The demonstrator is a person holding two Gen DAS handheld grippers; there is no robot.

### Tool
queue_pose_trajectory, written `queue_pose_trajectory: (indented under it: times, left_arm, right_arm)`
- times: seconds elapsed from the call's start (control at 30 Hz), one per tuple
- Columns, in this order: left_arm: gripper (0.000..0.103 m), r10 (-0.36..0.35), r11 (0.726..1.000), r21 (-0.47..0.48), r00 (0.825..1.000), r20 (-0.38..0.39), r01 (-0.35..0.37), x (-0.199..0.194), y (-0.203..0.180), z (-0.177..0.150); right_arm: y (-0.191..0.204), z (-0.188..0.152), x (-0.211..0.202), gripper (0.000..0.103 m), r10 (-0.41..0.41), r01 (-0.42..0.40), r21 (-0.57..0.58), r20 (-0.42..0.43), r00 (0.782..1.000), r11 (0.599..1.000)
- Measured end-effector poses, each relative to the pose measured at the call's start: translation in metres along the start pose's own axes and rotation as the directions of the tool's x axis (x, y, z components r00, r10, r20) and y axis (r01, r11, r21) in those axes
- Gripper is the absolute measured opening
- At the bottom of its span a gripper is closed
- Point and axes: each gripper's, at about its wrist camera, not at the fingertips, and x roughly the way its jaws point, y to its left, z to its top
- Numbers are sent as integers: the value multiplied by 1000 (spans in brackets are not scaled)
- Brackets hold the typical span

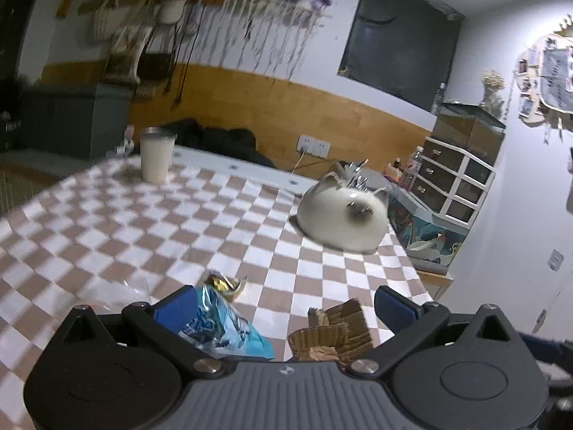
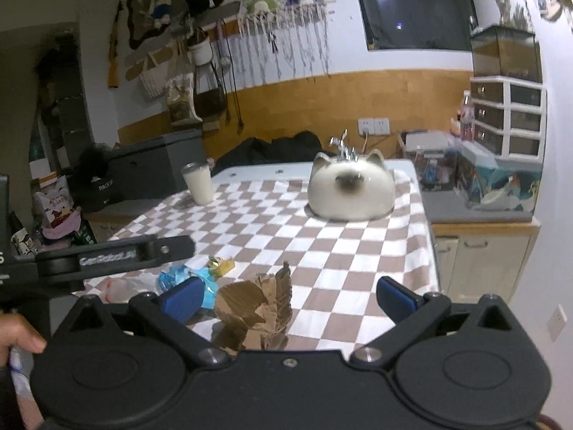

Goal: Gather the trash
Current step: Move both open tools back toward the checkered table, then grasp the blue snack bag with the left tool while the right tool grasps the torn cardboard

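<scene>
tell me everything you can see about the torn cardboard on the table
The torn cardboard is brown corrugated board, ripped into ragged, curled pieces heaped loosely together, one jagged strip standing upright. It rests on the checkered tablecloth near the table's front edge, right of the blue wrapper. It lies between the open fingers of the right gripper, which do not grip it. In the left wrist view it appears again.
</scene>
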Motion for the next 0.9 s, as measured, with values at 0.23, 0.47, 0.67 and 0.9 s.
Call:
queue_pose_trajectory:
  times: [0.23, 0.47, 0.67, 0.9]
  left_arm:
    - [103, 2, 993, -119, 997, -80, -11, 33, 32, -11]
    - [102, 0, 984, -176, 994, -110, -20, 48, 51, -17]
    - [102, 7, 984, -178, 994, -106, -26, 56, 54, -19]
    - [102, 48, 979, -193, 994, -98, -66, 65, 59, -24]
  right_arm:
    - [8, -17, 45, 103, 8, -8, -12, -41, 999, 1000]
    - [23, -24, 82, 103, 2, -3, -6, -84, 996, 1000]
    - [31, -26, 103, 103, -7, 8, 14, -94, 996, 1000]
    - [32, -39, 118, 103, -2, 3, 6, -115, 993, 1000]
